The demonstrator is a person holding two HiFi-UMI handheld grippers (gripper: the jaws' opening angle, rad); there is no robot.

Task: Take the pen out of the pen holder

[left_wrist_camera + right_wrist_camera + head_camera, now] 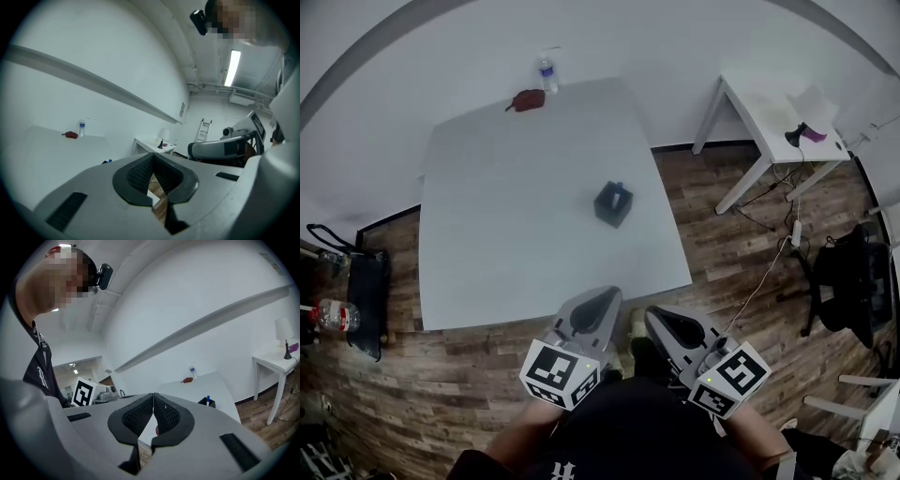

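A dark square pen holder [613,203] stands right of the middle of the white table [506,216]. A blue-capped pen [208,400] sticks up from the holder [206,403] in the right gripper view. My left gripper [603,292] and right gripper [653,315] hover side by side off the table's near edge, close to my body, both shut with nothing between the jaws. The left gripper [153,157] points past the table's right side. The right gripper [153,395] points toward the table.
A water bottle [546,73] and a small red object [526,99] sit at the table's far edge. A second white desk [769,131] with a lamp stands to the right, and a black chair [848,281] beyond it. Bags [361,291] lie on the wooden floor at left.
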